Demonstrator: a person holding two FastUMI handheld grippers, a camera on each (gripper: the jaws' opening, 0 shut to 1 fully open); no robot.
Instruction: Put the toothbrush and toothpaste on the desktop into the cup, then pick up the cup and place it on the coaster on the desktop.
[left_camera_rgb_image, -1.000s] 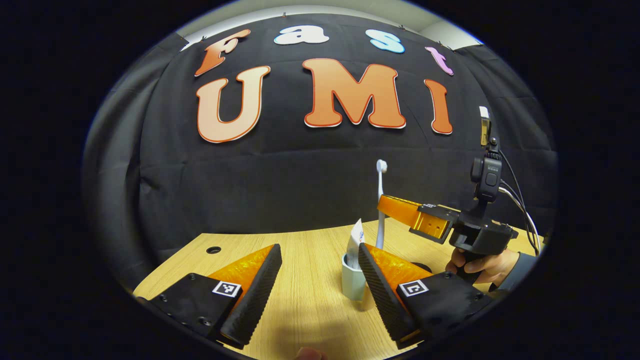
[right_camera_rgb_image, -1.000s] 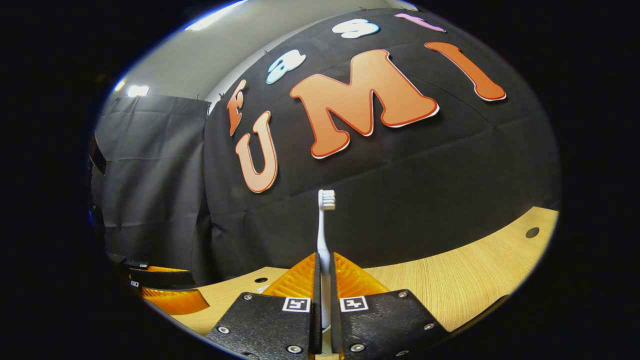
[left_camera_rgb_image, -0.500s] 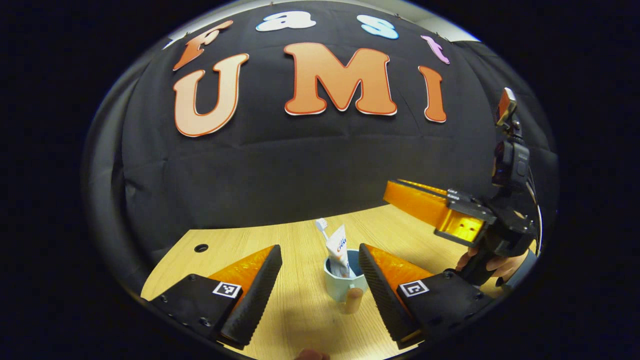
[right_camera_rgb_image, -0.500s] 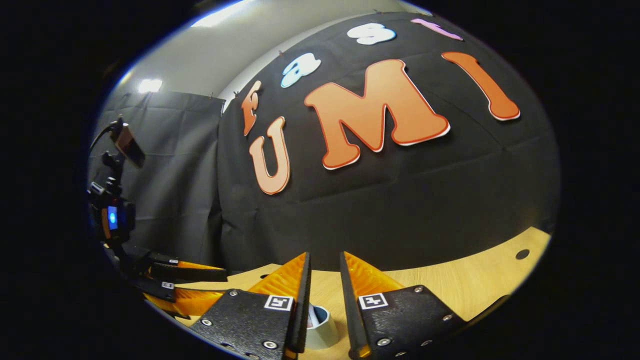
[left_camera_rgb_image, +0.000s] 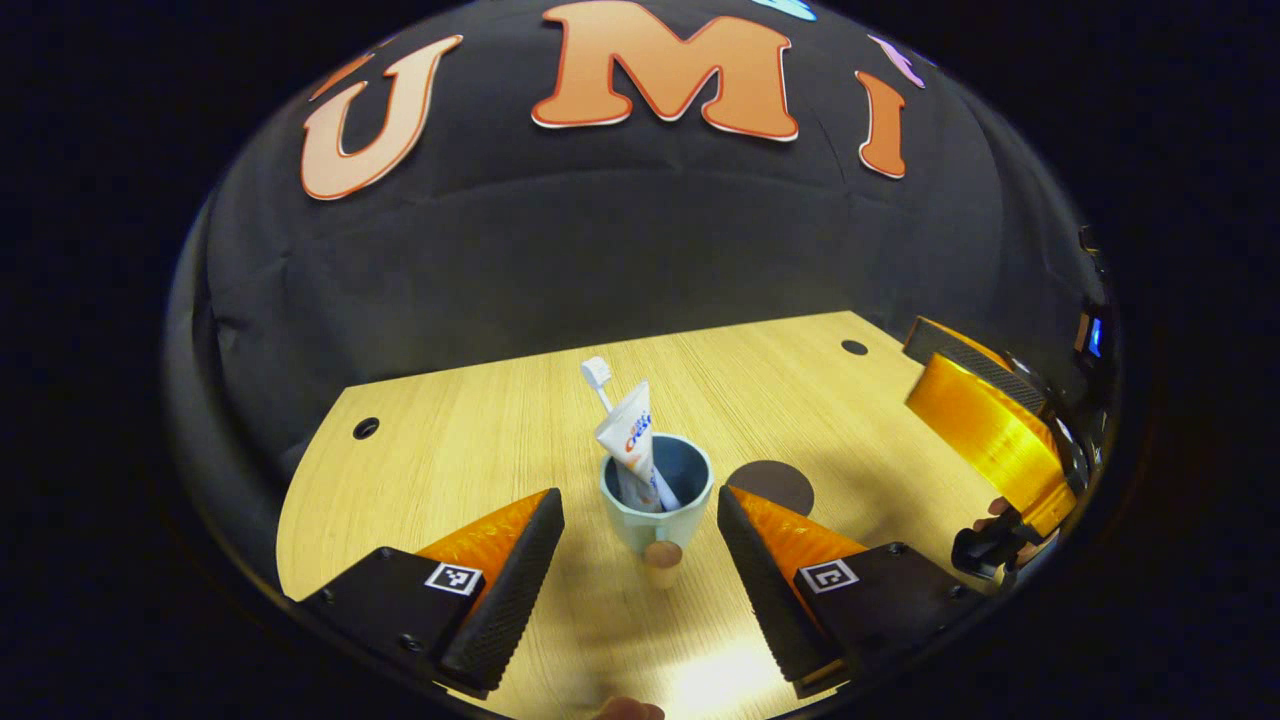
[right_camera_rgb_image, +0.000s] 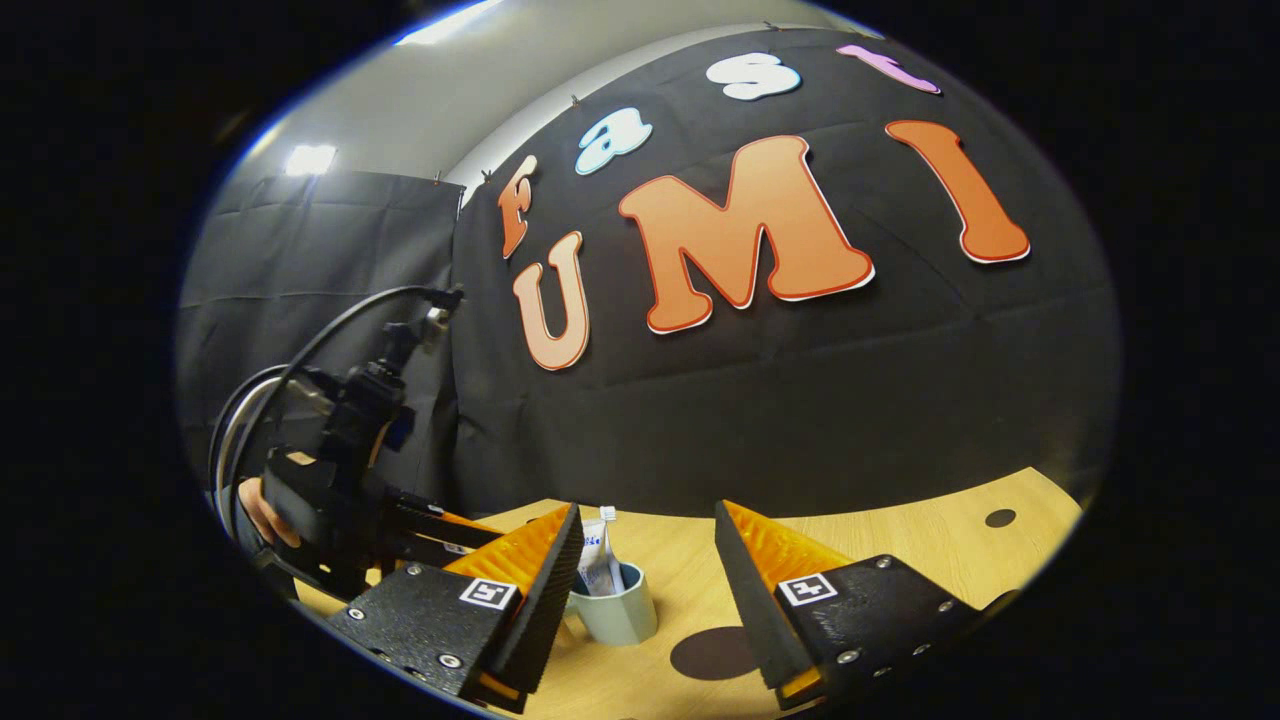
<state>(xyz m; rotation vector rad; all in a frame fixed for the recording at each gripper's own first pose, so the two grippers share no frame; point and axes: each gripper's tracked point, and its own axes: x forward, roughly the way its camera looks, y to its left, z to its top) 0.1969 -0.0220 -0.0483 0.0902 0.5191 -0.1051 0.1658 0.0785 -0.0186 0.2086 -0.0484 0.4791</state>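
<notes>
Standing on the desk (left_camera_rgb_image: 450, 440), the cup (left_camera_rgb_image: 655, 500) holds the toothbrush (left_camera_rgb_image: 597, 378) and the toothpaste (left_camera_rgb_image: 630, 440), just beside the dark round coaster (left_camera_rgb_image: 770, 485). The left gripper (left_camera_rgb_image: 640, 570) hovers before it, jaws wide apart and empty. The right gripper (right_camera_rgb_image: 645, 590) gapes too, holding nothing.

Black cloth wall (left_camera_rgb_image: 600, 250), light wood desktop (left_camera_rgb_image: 480, 450) with round holes, grey ceiling (right_camera_rgb_image: 420, 90), ceiling light (right_camera_rgb_image: 310, 158)
</notes>
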